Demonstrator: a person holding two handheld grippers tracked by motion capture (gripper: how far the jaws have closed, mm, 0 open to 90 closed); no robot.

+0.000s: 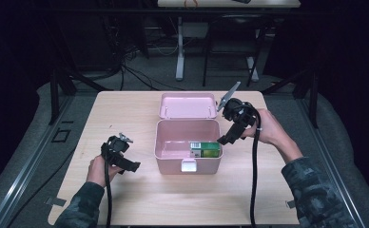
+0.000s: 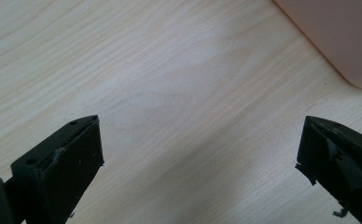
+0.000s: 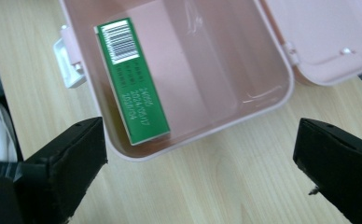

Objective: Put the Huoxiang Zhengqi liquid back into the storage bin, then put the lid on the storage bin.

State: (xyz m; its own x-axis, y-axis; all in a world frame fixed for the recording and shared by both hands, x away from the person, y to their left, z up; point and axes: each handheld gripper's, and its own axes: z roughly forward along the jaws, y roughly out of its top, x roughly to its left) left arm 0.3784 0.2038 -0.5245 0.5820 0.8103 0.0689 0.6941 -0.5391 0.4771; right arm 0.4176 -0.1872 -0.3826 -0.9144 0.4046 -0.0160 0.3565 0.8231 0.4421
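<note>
Hovering just beyond the right rim of the pink box (image 1: pixel 188 142), the right gripper (image 1: pixel 230 136) tilts down toward it with its jaws spread wide and nothing between them. Directly ahead of those jaws, as the right gripper view shows, the green carton (image 3: pixel 132 81) lies flat inside the box (barcode end away from the gripper), pressed along the wall that carries the white latch (image 3: pixel 66 63). The rest of the box floor beside the carton is bare pink plastic. Farther out, past the box's far wall, the hinged lid (image 1: pixel 188 105) lies thrown back flat on the wooden table (image 1: pixel 125 199).

Across the box from this gripper, well apart from it, the left gripper (image 1: pixel 130 166) rests low over the table at the box's left side. Its jaws also stand apart, empty, with plain wood grain under them and only a corner of the pink box at the upper edge of the left gripper view. A black cable (image 1: pixel 254 180) trails back from the right gripper toward the person's sleeve (image 1: pixel 315 190).
</note>
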